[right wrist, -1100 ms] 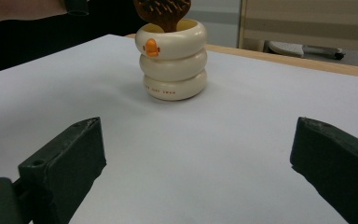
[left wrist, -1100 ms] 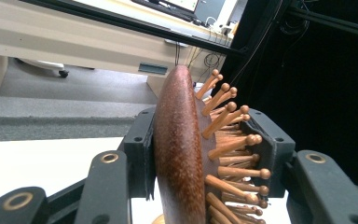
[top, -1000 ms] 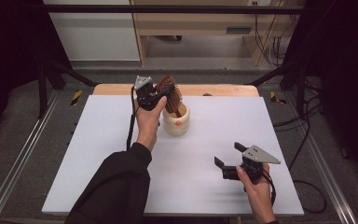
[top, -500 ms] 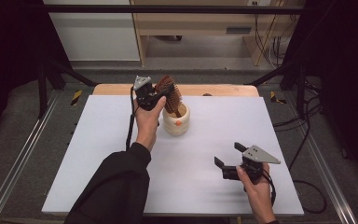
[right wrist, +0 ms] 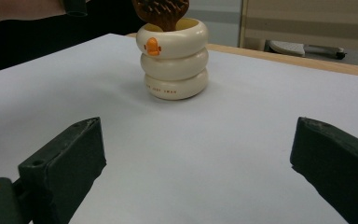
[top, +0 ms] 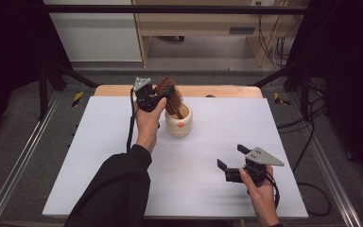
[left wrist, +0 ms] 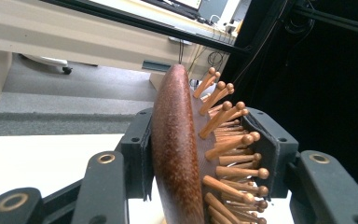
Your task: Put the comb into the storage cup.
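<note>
Grey floor [top: 203,66] – wooden bench [top: 194,19] behind – dark sides.

A brown wooden hairbrush [top: 169,94] with ball-tipped wooden pins is standing handle-down in a cream holder [top: 178,122], its head leaning out above the rim. The left gripper [top: 157,97] is clamping the head, one jaw on the smooth back, one on the pins. The holder, three stacked rings bearing a small orange mark, is sitting upright on the white table [top: 99,156], toward the far edge.
</note>
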The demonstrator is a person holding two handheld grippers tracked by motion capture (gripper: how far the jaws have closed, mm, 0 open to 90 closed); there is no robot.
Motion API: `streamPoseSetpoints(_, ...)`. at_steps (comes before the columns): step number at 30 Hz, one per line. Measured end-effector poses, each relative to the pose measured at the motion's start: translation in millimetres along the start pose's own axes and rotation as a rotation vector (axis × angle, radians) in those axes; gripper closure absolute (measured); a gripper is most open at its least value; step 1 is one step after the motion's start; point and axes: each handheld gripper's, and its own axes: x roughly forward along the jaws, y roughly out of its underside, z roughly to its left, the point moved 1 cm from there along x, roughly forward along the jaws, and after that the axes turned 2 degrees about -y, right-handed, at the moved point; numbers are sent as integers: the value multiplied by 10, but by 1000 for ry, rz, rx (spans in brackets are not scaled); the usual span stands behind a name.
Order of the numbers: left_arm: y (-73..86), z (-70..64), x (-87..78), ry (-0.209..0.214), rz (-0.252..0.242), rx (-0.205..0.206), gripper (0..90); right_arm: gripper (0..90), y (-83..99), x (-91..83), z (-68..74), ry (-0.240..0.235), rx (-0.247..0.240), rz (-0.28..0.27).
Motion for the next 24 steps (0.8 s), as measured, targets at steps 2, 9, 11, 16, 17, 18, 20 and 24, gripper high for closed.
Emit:
streamPoseSetpoints(2,2,15,-3,0,1,-3,479,33,0,1,1,0,0,0)
streamPoseSetpoints(9,5,49,-10,-2,4,-9,474,33,1,3,1,0,0,1)
streamPoseSetpoints(11,6,66,-12,0,5,-12,473,33,1,3,1,0,0,1)
streamPoseSetpoints(16,12,93,-22,-2,6,-22,471,32,2,7,4,-1,1,2)
streamPoseSetpoints(17,13,98,-23,-2,6,-23,469,32,2,7,5,-1,1,2)
streamPoseSetpoints(18,14,104,-25,-1,5,-26,469,32,2,7,5,-2,1,2)
streamPoseSetpoints(20,17,117,-28,-6,7,-26,467,32,2,8,5,-1,1,3)
streamPoseSetpoints(24,22,142,-33,-8,7,-39,465,32,4,12,5,-1,-1,3)
